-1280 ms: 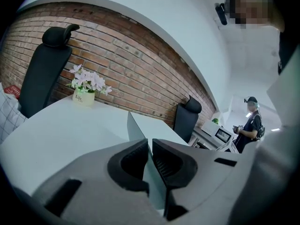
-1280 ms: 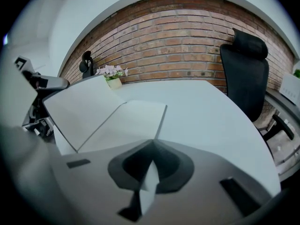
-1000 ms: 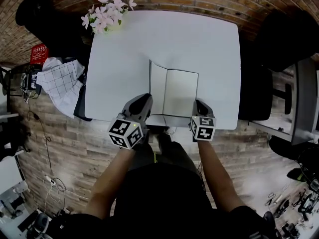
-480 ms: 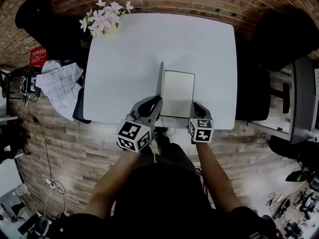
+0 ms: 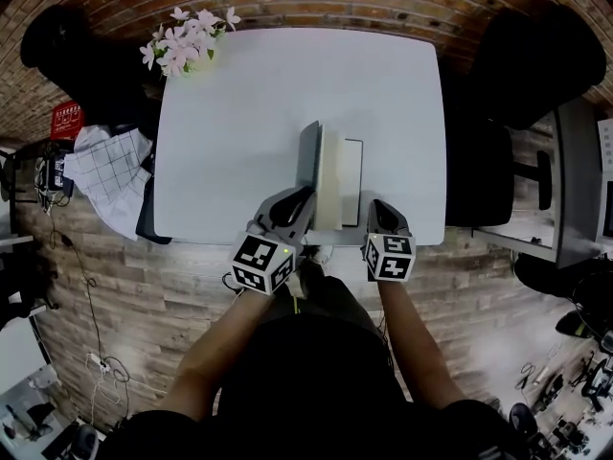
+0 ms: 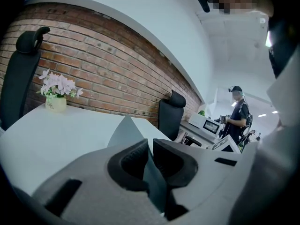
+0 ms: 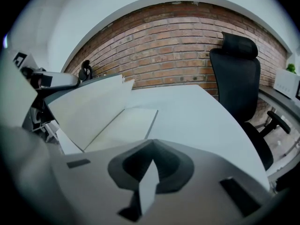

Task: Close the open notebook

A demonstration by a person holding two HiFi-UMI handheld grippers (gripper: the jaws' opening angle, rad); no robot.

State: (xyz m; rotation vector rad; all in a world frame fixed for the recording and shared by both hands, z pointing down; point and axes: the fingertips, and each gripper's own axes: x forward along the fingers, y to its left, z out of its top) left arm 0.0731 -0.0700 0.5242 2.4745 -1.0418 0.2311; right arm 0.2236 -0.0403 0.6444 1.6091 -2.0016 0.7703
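Okay, left gripper (image 5: 299,199) clamped the raised left cover (image 5: 309,159) of the notebook (image 5: 351,175); right gripper (image 5: 380,213) pinched a white page edge (image 7: 147,187).

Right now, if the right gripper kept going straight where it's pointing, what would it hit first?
Probably the white table, just right of the notebook's flat page. The right gripper tilts down toward bare tabletop, but the page's near corner lies close to its tips, so it might clip that first.

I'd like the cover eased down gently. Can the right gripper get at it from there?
Probably yes: the right gripper sits beside the notebook, and only bare page lies between it and the raised cover in the left gripper.
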